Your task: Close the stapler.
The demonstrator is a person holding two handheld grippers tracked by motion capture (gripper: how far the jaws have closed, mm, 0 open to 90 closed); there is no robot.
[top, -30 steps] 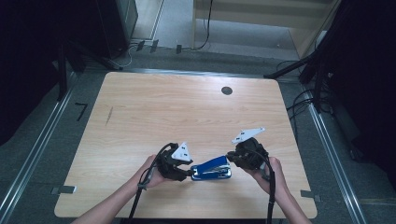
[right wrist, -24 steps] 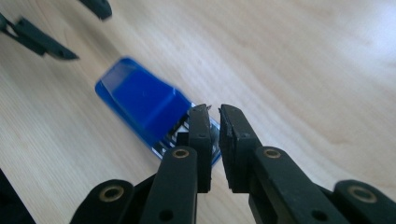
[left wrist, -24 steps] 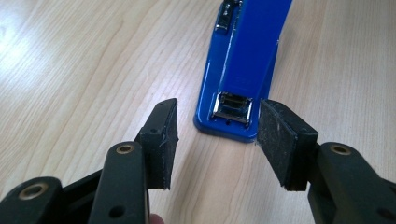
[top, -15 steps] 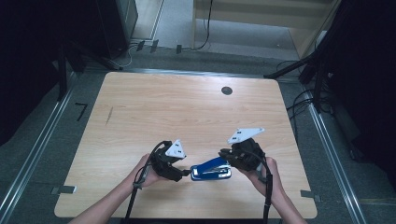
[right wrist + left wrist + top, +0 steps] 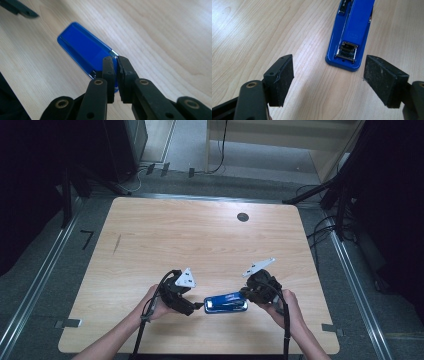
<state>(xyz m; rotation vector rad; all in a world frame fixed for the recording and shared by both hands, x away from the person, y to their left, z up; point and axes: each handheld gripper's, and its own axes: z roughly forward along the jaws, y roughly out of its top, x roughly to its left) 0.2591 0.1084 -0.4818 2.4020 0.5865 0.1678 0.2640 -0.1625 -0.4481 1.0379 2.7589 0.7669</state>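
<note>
left gripper (image 5: pixel 199 306): jaws wide, just been opening | right gripper (image 5: pixel 243 293): jaws apparently closed

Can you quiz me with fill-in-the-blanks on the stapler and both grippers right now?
1. The stapler is coloured ____.
2. The left gripper has its fingers ____, having just been opening, with nothing between them.
3. The right gripper has its fingers ____, over the stapler's end.
4. The stapler lies on the ____.
Missing words: blue; open; shut; table

stapler (image 5: pixel 352 30) far end cropped, perhaps hinge
</note>
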